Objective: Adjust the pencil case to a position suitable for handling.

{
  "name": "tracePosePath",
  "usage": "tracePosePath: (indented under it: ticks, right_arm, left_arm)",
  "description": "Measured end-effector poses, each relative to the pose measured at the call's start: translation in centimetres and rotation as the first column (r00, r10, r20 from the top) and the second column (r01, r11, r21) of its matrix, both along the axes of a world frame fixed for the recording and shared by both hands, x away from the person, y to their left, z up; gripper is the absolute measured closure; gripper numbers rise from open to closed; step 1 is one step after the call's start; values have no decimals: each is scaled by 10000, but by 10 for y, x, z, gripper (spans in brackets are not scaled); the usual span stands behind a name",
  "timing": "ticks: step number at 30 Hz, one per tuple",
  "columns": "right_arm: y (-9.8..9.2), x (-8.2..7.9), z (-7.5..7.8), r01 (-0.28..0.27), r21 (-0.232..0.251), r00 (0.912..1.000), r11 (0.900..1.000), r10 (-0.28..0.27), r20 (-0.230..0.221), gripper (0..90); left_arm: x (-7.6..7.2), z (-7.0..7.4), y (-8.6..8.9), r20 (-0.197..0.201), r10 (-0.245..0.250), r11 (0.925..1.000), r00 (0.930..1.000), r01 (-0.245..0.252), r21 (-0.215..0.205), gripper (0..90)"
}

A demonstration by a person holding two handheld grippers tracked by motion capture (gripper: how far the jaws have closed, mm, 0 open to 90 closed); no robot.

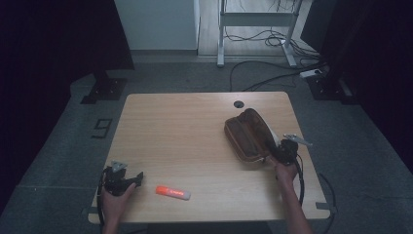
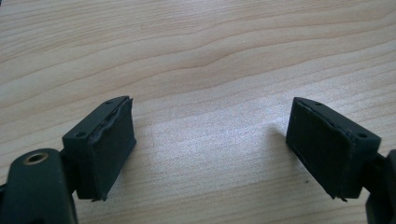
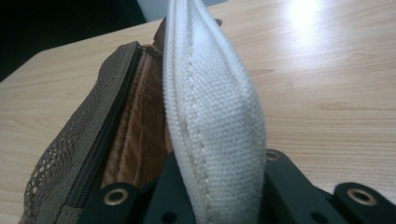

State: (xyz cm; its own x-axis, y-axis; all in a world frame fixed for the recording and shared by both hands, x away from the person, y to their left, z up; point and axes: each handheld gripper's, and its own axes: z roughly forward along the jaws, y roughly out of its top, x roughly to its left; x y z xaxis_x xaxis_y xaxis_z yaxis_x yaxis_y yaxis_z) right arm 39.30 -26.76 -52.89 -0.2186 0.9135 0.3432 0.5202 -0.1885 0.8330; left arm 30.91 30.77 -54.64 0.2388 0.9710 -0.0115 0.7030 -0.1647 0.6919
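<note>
The table (image 1: 195, 126) carries an open brown pouch (image 1: 243, 136) toward three o'clock. The right gripper (image 1: 282, 150) pinches its white flap (image 3: 215, 116) — best kept upright so the mouth stays wide. An orange tube (image 1: 173, 192) lies at six o'clock — the left gripper (image 1: 130, 180), jaws spread, waits beside it.

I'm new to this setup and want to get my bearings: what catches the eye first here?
The brown pouch lies open at the table's right, its white lid edge pinched in the right gripper. A bright orange marker lies near the front edge. Beside it the left gripper rests with its jaws apart over bare wood.
</note>
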Motion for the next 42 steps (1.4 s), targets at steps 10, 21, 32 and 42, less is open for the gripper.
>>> tracePosePath:
  ticks: [10,21,32,42]
  right_arm:
    - [-4,-5,5,-170,268,9996,9995,163,230,828]
    - [-4,-10,15,-527,513,9969,9973,495,614,830]
    - [0,-16,25,-944,488,9909,9943,891,1007,832]
    - [3,-20,31,-1267,445,9852,9909,1204,1224,832]
  left_arm:
    - [0,0,0,-3,19,10000,10000,-19,-26,155]
    - [0,0,0,-2,18,10000,10000,-18,-28,155]
    - [0,0,0,2,20,10000,10000,-20,-36,154]
    - [0,0,0,4,24,10000,10000,-24,-40,155]
